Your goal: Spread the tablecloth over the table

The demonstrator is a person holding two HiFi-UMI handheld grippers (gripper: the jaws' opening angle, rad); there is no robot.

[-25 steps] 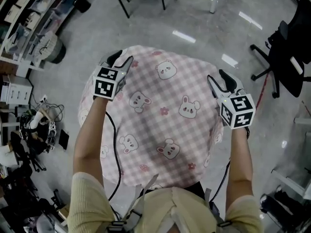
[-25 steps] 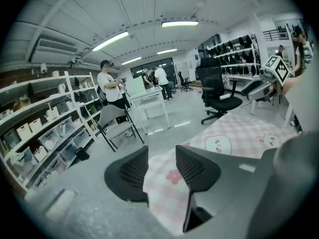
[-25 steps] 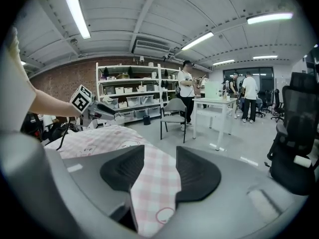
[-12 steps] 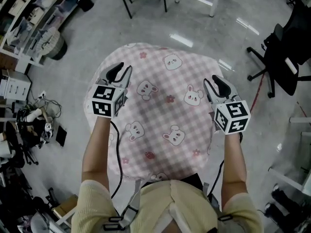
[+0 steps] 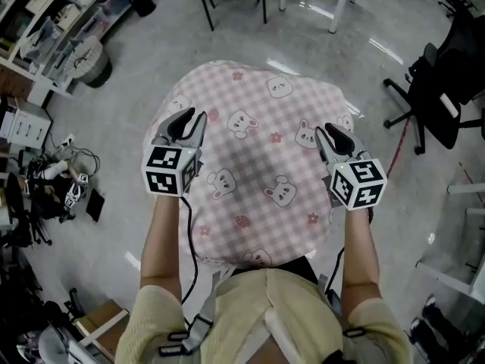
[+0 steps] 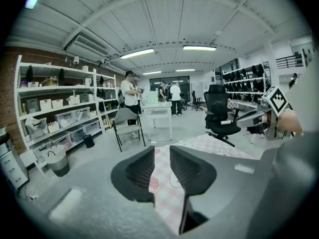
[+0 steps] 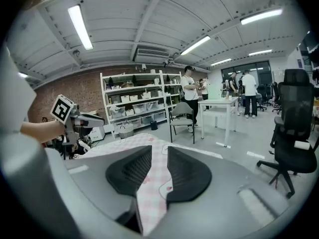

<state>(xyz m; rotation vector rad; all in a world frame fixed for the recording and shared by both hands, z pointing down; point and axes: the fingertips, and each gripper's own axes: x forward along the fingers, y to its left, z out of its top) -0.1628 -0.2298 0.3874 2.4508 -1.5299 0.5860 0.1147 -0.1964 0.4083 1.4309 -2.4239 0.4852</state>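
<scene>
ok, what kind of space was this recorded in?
Probably a lab or workshop-style open office. Wall shelving loaded with storage bins runs along a brick wall. There is a black office chair, and people stand by a white table.

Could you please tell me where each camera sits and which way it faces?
Head view: on the person's head, facing steeply down onto the tablecloth; forearms, left tongs and right tongs show.
Left gripper view: on the left tongs, facing forward along its jaws over the tablecloth toward shelves; right hand at right.
Right gripper view: on the right tongs, facing likewise; left hand at left.
Shared: both gripper views show jaws apart that have just been closing, the tablecloth seen through the gap.
</scene>
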